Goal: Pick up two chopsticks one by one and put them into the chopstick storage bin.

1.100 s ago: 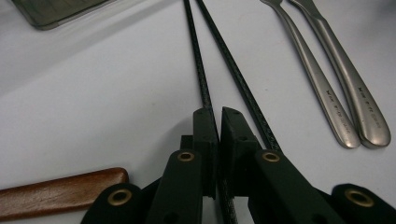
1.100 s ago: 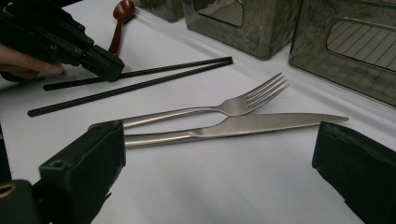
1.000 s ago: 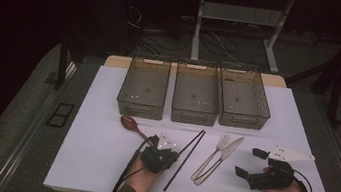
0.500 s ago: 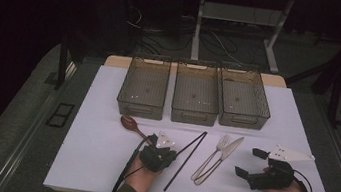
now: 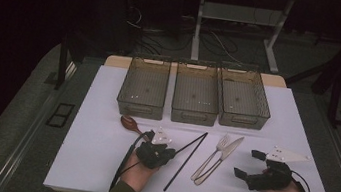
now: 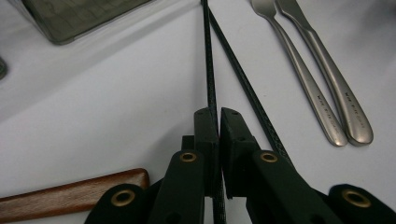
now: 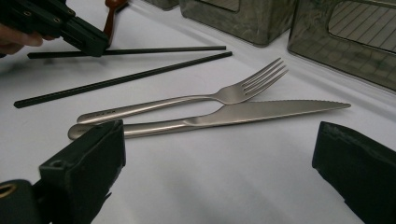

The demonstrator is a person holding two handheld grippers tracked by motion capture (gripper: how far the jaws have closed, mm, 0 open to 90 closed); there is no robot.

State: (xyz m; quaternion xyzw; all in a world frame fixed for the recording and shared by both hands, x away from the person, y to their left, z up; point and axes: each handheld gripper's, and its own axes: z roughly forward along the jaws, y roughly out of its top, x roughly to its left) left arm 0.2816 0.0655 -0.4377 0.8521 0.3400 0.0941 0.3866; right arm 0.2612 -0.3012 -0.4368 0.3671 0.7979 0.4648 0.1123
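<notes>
My left gripper point(image 6: 218, 114) is shut on one black chopstick point(image 6: 209, 70), gripped low on its length; in the high view this left gripper point(image 5: 170, 152) sits left of centre near the front. The second chopstick point(image 6: 247, 88) lies loose on the white table, just to the right of the held one. A steel fork point(image 5: 213, 155) and knife point(image 5: 225, 155) lie side by side right of the chopsticks. My right gripper point(image 5: 247, 164) rests open at the front right, and the knife point(image 7: 261, 109) and fork point(image 7: 224, 95) lie ahead of its spread jaws.
Three empty mesh bins point(image 5: 139, 107) stand in a row at the back of the white table point(image 5: 93, 161). A wooden spoon point(image 5: 129, 122) lies left of the left gripper, its handle point(image 6: 70, 193) beside the jaws. Dark floor surrounds the table.
Almost nothing differs. The left gripper has edged slightly left with the chopstick it holds, and the right gripper stays where it was.
</notes>
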